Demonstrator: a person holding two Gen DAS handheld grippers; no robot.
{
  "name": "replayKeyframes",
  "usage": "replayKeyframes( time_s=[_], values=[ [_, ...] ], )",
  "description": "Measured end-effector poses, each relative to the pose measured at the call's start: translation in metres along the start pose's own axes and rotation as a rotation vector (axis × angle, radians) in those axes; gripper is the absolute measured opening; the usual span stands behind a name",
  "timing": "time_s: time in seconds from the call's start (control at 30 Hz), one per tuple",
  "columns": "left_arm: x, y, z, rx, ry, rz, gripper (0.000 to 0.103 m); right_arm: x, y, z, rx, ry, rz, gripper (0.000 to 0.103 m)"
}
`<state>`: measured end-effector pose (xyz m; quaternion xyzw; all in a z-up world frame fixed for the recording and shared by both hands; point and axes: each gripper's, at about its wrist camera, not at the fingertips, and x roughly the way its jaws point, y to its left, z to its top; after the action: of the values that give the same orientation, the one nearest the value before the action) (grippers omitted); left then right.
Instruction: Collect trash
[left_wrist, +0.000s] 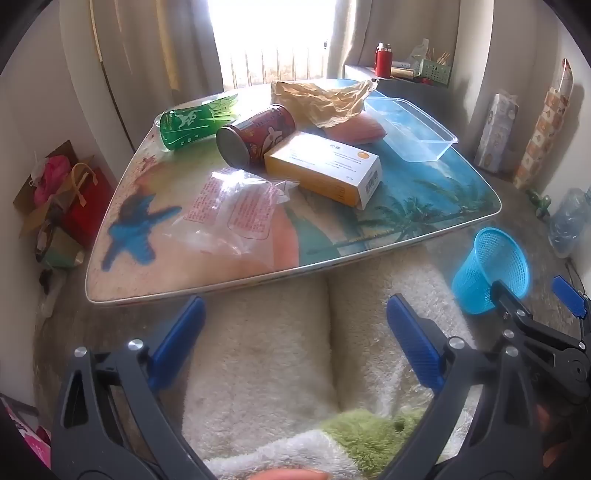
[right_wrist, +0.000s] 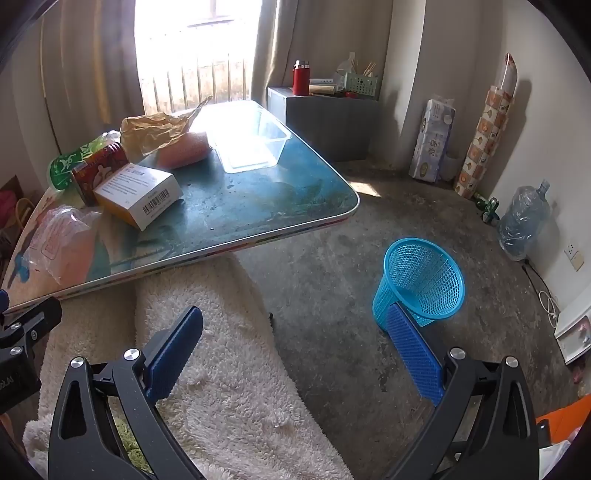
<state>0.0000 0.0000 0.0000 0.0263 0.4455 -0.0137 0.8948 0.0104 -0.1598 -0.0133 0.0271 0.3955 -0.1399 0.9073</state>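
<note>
Both spread wide and empty, the left hand-held gripper (left_wrist: 295, 332) faces litter ahead on the counter (left_wrist: 424, 236), while the right hand-held gripper (right_wrist: 295, 343) has the basket (right_wrist: 421, 280) ahead-right, ready for drops.

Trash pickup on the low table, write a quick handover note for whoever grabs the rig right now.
Left hand-held gripper: open, empty, short of the table's near edge.
Right hand-held gripper: open, empty, over the rug and floor.
On the table: clear plastic bag nearest, yellow-and-white box, red can on its side, green bottle lying down, crumpled brown paper, pink item under the paper, clear plastic tub.
Blue mesh basket stands on the floor to the right of the table; nothing shows inside it.
Done: nothing binned yet.
Left: every piece of trash into the basket.
</note>
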Motion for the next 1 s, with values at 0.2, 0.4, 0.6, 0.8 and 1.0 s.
replayKeyframes(
  time_s=[0.2,0.4,0.6,0.8,1.0],
  values=[
    [0.0005,0.0009,0.0009,-0.002,0.0,-0.002,0.095,-0.0006,0.0006,-0.0001,-0.003,0.001,0.0,0.097],
    [-0.0001,-0.0011,0.001,-0.002,-0.005,0.005,0.094,-0.0007,0.0004,-0.0003,-0.001,0.003,0.001,0.097],
    [-0.0023,0.005,0.0046,-0.004,-0.007,0.002,0.095,-0.0008,0.0014,-0.0005,-0.002,0.002,0.0,0.097],
    [-0.0043,0.0047,0.0058,-0.001,-0.005,0.004,0.095,-0.0008,0.0012,-0.0006,0.0,0.003,0.0,0.097],
    [-0.0002,0.0064,-0.0002,-0.01,-0.007,0.002,0.095,-0.0007,0.0009,-0.0006,0.001,0.003,-0.001,0.097]
  ],
)
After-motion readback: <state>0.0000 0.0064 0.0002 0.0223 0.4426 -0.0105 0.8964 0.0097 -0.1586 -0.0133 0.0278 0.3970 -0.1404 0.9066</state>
